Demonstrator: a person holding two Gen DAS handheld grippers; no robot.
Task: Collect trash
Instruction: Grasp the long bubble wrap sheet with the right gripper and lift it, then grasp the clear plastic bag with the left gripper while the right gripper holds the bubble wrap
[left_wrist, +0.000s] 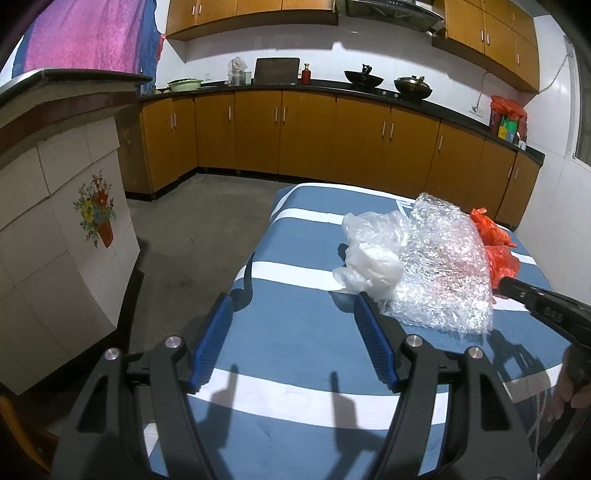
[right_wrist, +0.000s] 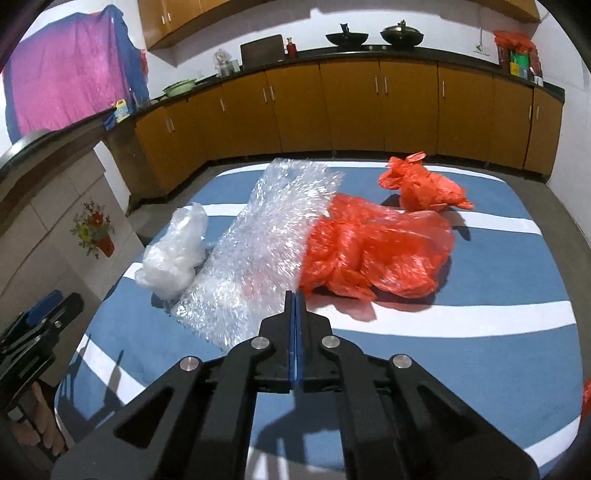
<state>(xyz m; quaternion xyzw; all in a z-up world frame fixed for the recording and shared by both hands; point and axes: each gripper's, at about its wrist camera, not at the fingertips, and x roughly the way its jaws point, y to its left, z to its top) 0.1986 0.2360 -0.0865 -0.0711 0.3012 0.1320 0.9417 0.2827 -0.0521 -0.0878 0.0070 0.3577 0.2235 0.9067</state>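
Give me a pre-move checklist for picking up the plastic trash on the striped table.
1. Left gripper open and empty: ok.
2. Right gripper shut: ok; whether it pinches the clear bubble wrap sheet or large crumpled red plastic bag: cannot tell.
3. Crumpled clear plastic bag free ahead of left gripper: ok.
4. Small red bag lying apart, untouched: ok.
5. Trash bin in view: not ok.

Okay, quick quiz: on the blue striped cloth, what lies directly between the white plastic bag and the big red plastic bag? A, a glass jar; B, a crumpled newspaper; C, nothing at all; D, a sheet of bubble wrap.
D: the right wrist view shows the bubble wrap stretched between the white plastic bag and the big red plastic bag.
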